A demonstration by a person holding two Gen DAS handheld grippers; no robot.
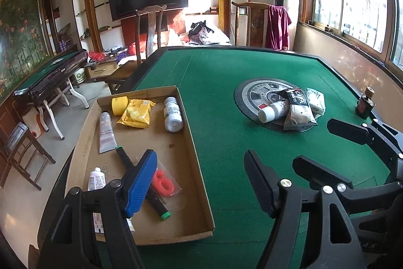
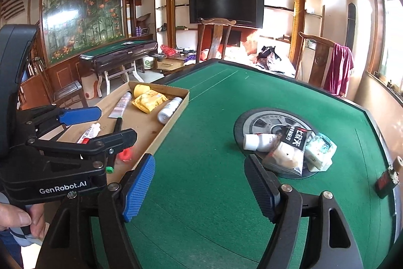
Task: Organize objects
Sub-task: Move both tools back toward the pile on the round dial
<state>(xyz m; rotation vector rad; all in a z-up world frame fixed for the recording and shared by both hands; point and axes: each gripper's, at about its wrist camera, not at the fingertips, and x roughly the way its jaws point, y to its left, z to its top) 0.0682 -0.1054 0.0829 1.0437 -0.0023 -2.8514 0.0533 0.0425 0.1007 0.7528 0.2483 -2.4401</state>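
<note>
Snack packets and a white bottle (image 2: 257, 142) lie heaped on the green table's centre dial (image 2: 252, 115). Cardboard tray (image 1: 199, 168) holds tubes, yellow packet (image 1: 137, 113), marker. Left gripper (image 1: 199, 183) and right gripper (image 2: 199, 188) both gape empty.

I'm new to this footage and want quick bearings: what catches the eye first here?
The green table fills both views. A cardboard tray of small items sits at its left edge, with a yellow packet and white bottle at the far end. On the round centre disc, a bottle and packets lie in a pile. Both grippers hover open, left by the tray, right before the pile.
</note>
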